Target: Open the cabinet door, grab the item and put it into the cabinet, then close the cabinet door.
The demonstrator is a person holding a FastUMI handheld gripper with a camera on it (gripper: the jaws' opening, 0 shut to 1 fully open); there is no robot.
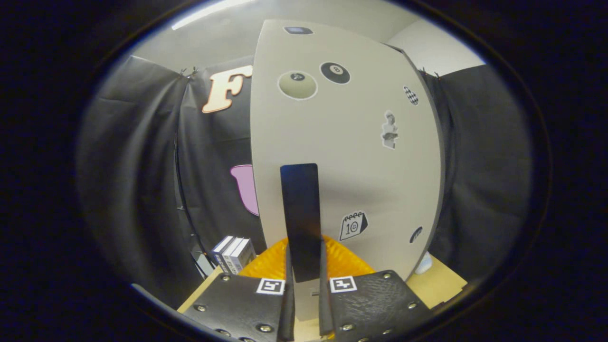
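Observation:
A pale beige cabinet door (346,156) with several stickers stands right in front of me. A tall dark handle (300,218) runs down its lower middle. My gripper (305,285) is shut on the lower end of this handle, one finger pressing on each side. An orange ribbed item (266,263) shows just behind the fingers at the door's foot, on the light wooden tabletop (441,280).
Three small boxes (232,254) stand upright to the left of the door, near the tabletop's edge. Black cloth walls close in behind and on both sides. A small white object (424,263) sits at the door's lower right corner.

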